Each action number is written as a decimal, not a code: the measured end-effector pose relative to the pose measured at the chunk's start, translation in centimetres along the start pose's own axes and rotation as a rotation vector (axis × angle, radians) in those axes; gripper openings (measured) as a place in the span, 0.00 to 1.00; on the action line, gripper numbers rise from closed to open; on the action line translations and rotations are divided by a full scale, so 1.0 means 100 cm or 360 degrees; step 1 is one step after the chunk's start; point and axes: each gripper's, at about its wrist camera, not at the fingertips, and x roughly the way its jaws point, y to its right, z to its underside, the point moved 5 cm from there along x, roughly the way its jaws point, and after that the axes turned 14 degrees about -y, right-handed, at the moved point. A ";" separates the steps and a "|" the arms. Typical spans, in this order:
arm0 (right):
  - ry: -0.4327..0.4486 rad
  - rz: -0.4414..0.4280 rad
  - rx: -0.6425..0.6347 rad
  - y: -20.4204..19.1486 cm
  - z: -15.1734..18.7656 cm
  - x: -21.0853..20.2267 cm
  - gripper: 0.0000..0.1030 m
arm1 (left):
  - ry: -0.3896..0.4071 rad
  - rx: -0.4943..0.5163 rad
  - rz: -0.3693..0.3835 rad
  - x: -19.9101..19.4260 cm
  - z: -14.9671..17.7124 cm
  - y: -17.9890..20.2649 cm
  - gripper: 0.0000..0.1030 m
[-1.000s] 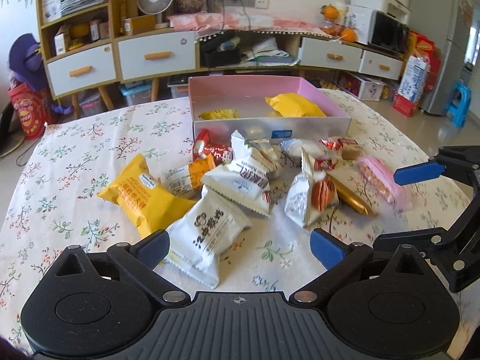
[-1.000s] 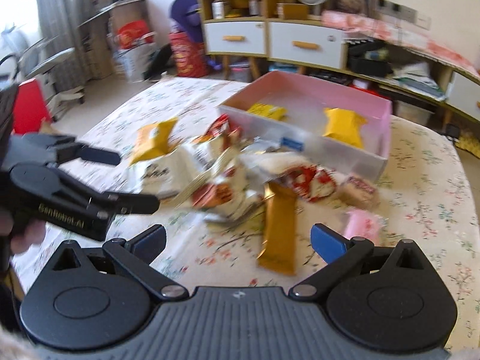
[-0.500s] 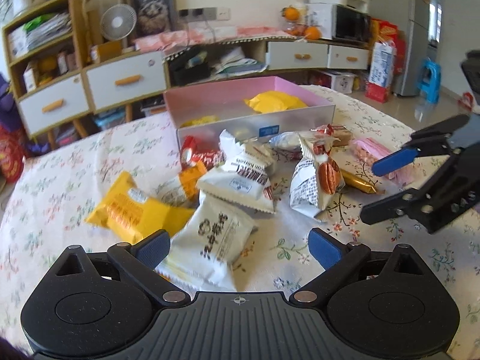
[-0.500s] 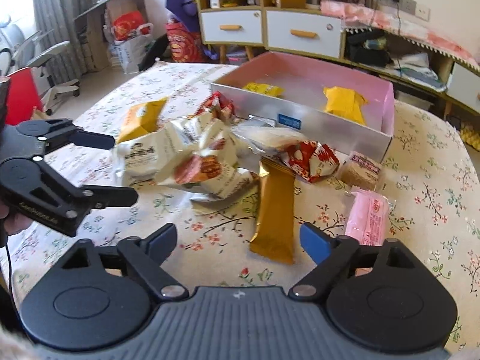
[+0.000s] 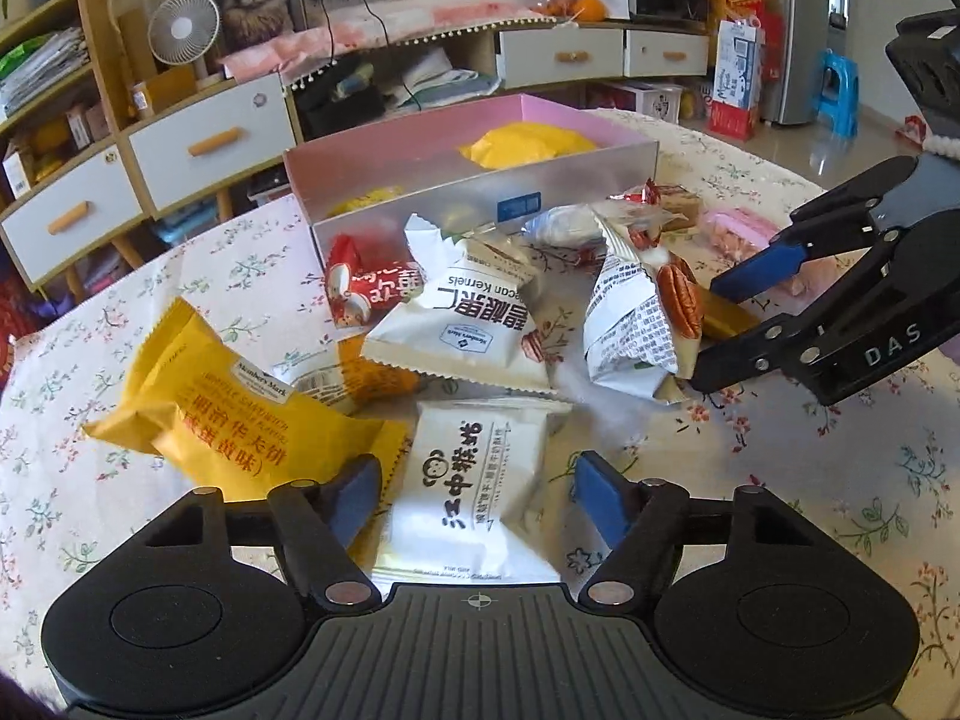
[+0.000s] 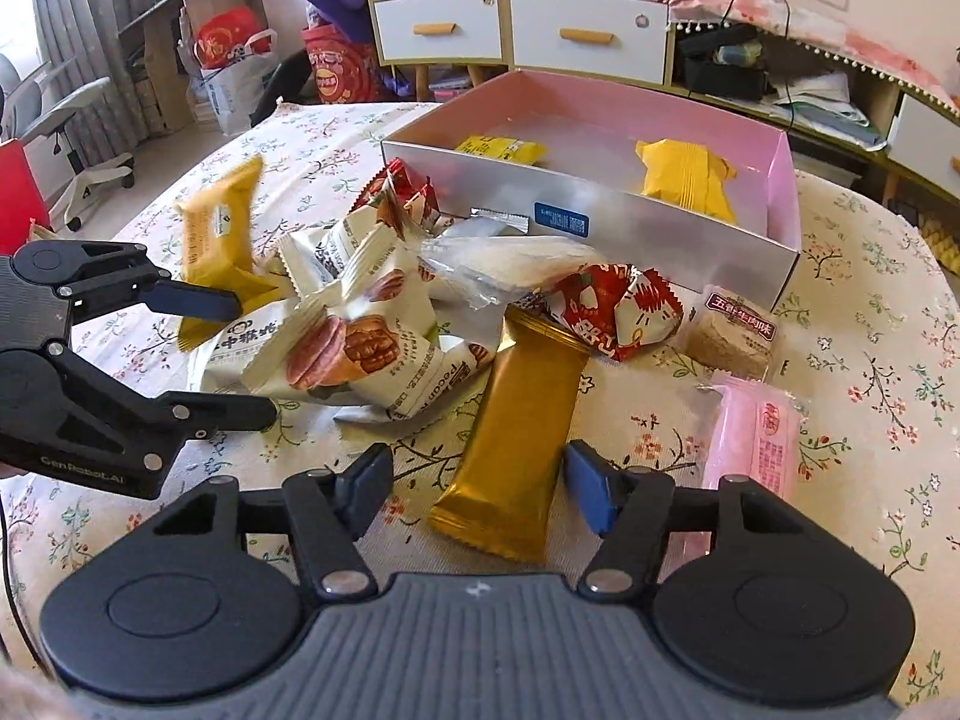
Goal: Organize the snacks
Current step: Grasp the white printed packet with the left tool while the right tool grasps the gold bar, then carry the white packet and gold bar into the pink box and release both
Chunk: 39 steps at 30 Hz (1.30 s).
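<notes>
My left tongs (image 5: 474,489) are narrowing around a white snack packet with a monkey logo (image 5: 465,480); the packet lies between the blue pads, but they are not yet pressing its sides. My right tongs (image 6: 477,486) are likewise closing around the near end of a long gold bar wrapper (image 6: 513,432), which sits between the pads with a small gap on each side.

Both packets lie flat on the surface (image 6: 870,324), which wears a floral cloth. Just left of the white packet rests a yellow waffle-sandwich packet (image 5: 210,414), its corner tucked beside my left pad. Beyond them the pile holds a white pecan-kernel packet (image 5: 474,318), a second pecan packet standing tilted (image 5: 642,318) and a red crinkled packet (image 5: 372,294). To the right of the gold bar lie a pink packet (image 6: 756,426) and a small beige cake packet (image 6: 732,330).

At the far side of the pile stands the open pink box with silver walls (image 6: 606,210), touching the heap. Inside it rest a yellow pillow packet (image 6: 684,177) and a smaller yellow packet (image 6: 501,150), well apart.
</notes>
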 end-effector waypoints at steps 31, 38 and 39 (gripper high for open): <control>-0.0121 0.0087 0.0118 0.013 -0.009 -0.018 0.28 | -0.0146 -0.0261 0.0029 -0.016 -0.007 0.002 0.43; -0.0155 0.0077 0.0155 0.015 -0.006 -0.027 0.28 | -0.0125 -0.0284 0.0021 -0.028 -0.012 0.001 0.43; -0.0151 0.0073 0.0159 0.015 -0.005 -0.029 0.28 | -0.0118 -0.0286 0.0020 -0.030 -0.013 0.000 0.43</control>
